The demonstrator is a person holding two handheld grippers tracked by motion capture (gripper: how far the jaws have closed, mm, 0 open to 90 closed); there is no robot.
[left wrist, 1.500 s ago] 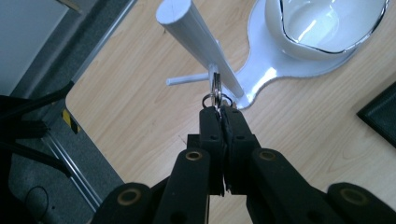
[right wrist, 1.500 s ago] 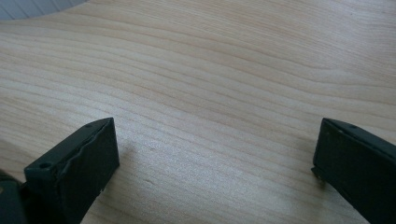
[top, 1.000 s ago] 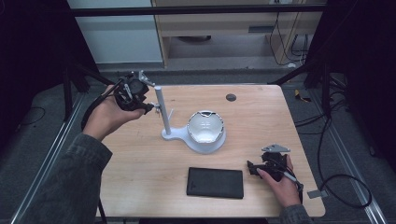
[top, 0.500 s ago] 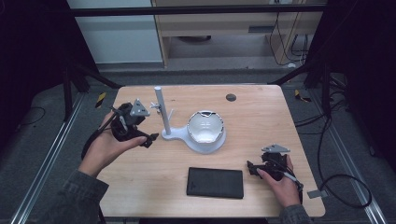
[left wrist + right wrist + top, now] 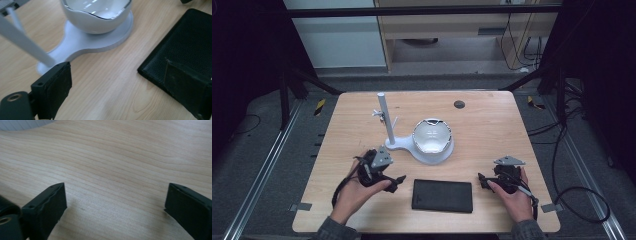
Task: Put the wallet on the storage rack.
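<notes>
1. The black wallet [image 5: 442, 195] lies flat on the desk [image 5: 492, 130] at the near edge, between the two hands. Its grained, leather-like skin [image 5: 185, 47] looks soft and not slippery; I judge it light, thin and a little floppy, so it may sag if lifted by one corner.
2. Lying flush on the wood, it offers little to bite. A short edge seems the best place to take hold, with one jaw slid under it.
3. The left claw [image 5: 396, 181] rests low just beside the wallet's left end, pointing toward it. Its jaws have just been opening and stand spread, nothing between them; in the left gripper view one jaw overlaps the wallet's corner.
4. The right claw [image 5: 483, 181] sits just right of the wallet, jaws spread over bare wood [image 5: 112, 182].
5. Farther off stands a white lamp [image 5: 432, 136] with an upright post [image 5: 385, 117], untouched.
</notes>
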